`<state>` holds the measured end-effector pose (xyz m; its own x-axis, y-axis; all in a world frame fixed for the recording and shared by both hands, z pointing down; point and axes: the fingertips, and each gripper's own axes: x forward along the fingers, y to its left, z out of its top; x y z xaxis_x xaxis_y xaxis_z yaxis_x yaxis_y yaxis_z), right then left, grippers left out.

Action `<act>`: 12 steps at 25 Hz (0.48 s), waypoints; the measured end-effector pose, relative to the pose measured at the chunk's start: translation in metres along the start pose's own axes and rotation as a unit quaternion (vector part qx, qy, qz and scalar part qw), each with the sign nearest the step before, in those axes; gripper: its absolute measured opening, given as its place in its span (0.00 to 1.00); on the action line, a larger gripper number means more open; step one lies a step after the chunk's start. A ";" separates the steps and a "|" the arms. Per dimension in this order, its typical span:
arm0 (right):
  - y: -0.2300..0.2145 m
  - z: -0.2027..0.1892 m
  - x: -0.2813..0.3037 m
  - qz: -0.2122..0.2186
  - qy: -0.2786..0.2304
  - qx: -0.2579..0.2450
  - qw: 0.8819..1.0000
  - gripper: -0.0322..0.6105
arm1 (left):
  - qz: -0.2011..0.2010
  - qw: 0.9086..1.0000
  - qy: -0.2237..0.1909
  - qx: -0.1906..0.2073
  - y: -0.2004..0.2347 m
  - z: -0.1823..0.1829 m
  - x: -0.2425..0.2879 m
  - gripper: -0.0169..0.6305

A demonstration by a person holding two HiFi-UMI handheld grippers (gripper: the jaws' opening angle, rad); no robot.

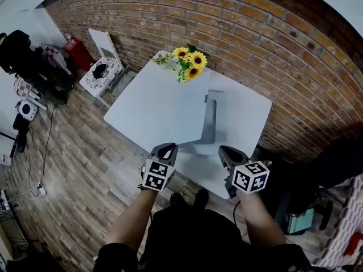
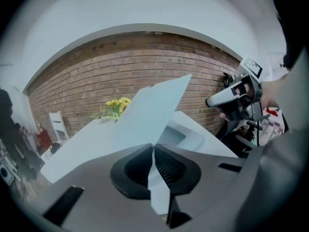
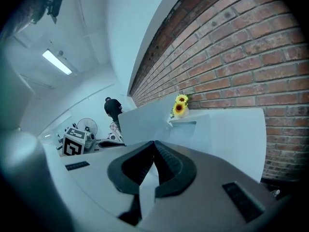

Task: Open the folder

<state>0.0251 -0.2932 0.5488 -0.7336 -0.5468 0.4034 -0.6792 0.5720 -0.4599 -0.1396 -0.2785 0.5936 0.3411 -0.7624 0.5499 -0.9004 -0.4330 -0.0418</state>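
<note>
Pinching the pale cover (image 2: 149, 110) of the folder (image 1: 209, 122) at its near corner, the left gripper (image 2: 153, 150) holds it lifted and tilted off the white table (image 2: 77, 149). Just beside it, the right gripper (image 3: 154, 146) has its jaws pressed together. Beyond, sunflowers (image 1: 190, 61) stand against the brick wall (image 1: 255, 33).
</note>
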 end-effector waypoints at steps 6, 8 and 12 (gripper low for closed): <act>-0.007 -0.015 0.016 -0.005 0.034 -0.022 0.999 0.08 | 0.025 0.995 -0.014 -0.093 0.008 -0.013 -0.009 0.07; 0.000 -0.017 0.023 0.005 0.042 -0.026 0.999 0.10 | 0.022 0.995 -0.014 -0.097 0.006 -0.017 -0.009 0.07; 0.026 -0.007 0.046 0.032 0.044 -0.035 0.998 0.14 | 0.007 0.997 -0.015 -0.080 0.005 -0.022 -0.010 0.08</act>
<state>-0.0267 -0.2997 0.5609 -0.7724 -0.4543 0.4440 -0.6285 0.6475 -0.4310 -0.1536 -0.2627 0.6065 0.3332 -0.7835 0.5245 -0.9363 -0.3407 0.0858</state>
